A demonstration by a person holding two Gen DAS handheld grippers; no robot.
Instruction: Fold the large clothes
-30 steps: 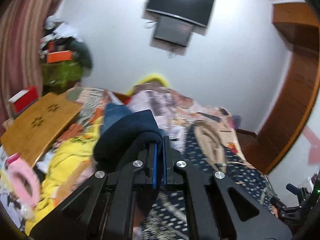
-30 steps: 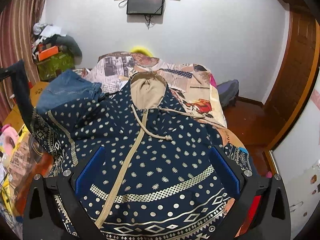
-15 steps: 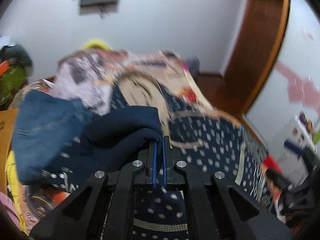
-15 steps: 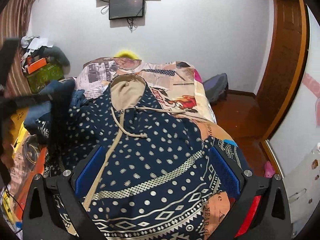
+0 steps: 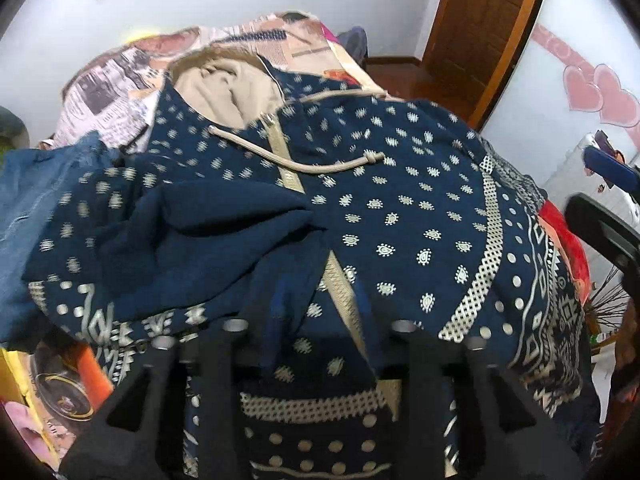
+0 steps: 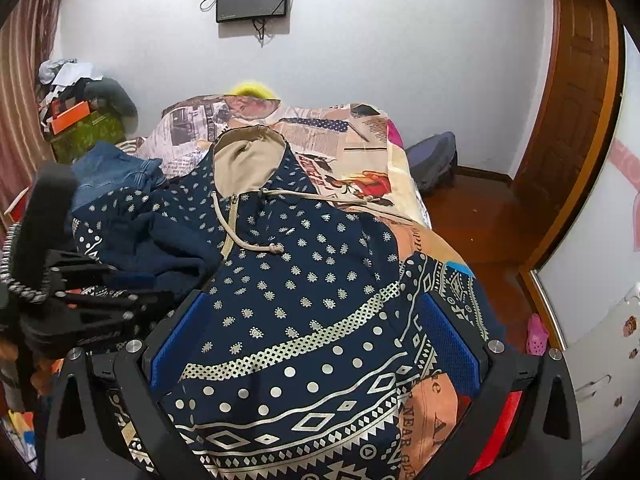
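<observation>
We find the left gripper (image 5: 320, 320), half a second ago clamped on the hoodie's (image 6: 304, 280) plain navy sleeve (image 5: 208, 232), now with jaws parted and the sleeve lying across the chest just ahead of them, so we judge the left sleeve fold laid. The right gripper (image 6: 316, 344) hangs wide apart above the hem; only its view shows the opposite sleeve (image 6: 448, 292) still unfolded on the bed (image 6: 360, 152).

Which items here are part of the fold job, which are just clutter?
Job:
- patterned navy hoodie, spread on the bed
- its sleeve, folded across the chest
- left gripper
- right gripper

Lying about:
- jeans
- backpack on the floor
- green box
</observation>
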